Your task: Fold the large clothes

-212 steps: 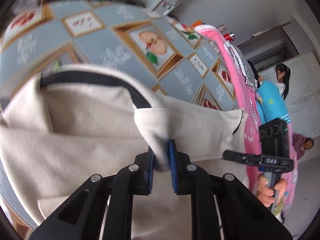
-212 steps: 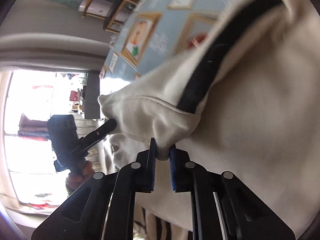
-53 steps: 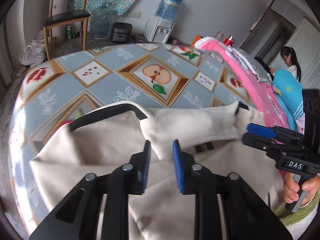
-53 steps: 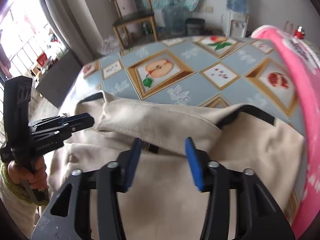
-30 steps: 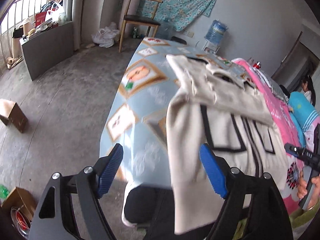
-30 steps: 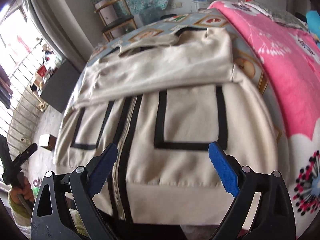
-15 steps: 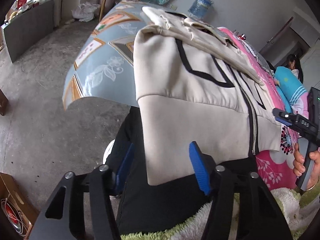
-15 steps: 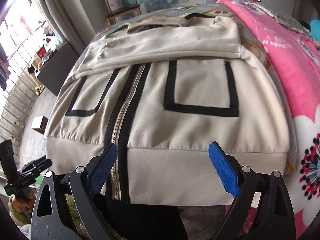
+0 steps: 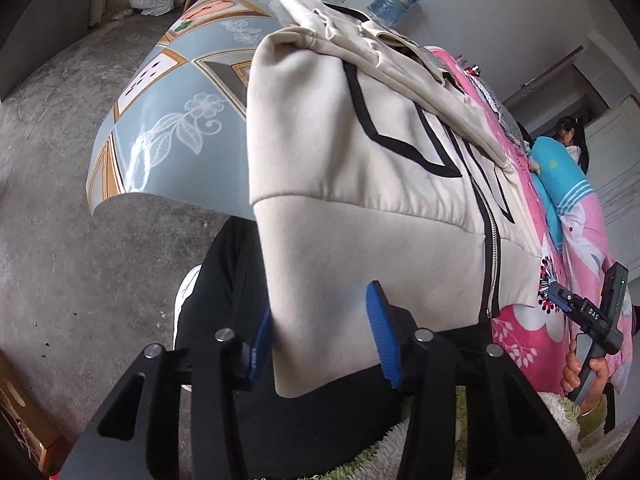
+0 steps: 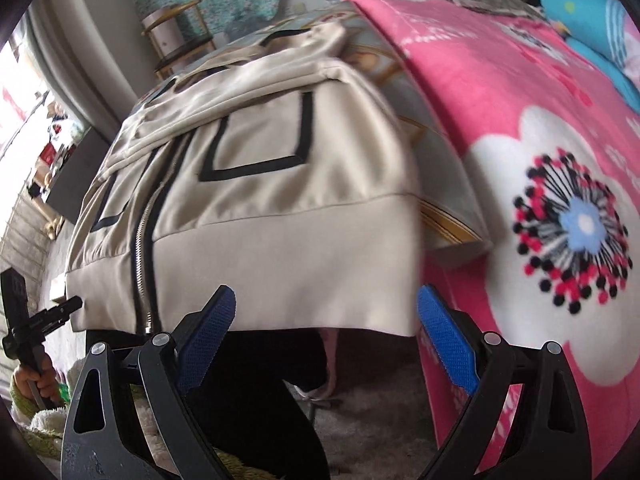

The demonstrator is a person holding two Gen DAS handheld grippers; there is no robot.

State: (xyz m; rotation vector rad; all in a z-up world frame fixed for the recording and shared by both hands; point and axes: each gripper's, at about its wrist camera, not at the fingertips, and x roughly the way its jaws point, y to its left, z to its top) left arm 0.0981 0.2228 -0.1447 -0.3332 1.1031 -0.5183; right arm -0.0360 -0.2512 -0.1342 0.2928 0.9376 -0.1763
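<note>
While the cream jacket [image 9: 360, 168] lies on the table [image 9: 168, 120] with its hem overhanging, the left gripper [image 9: 320, 336] closes around one hem corner, not yet pinching; the right gripper [image 10: 326, 320] gapes before the other; both must clamp, then lift.

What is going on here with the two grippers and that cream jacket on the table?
A person is folding a cream zip jacket that lies on a patterned table, its sleeves already folded across the chest and its hem hanging over the near edge. The left gripper is closing on the hem's left corner, which sits between its blue pads. The right gripper is wide open just below the hem's right corner, holding nothing yet.
</note>
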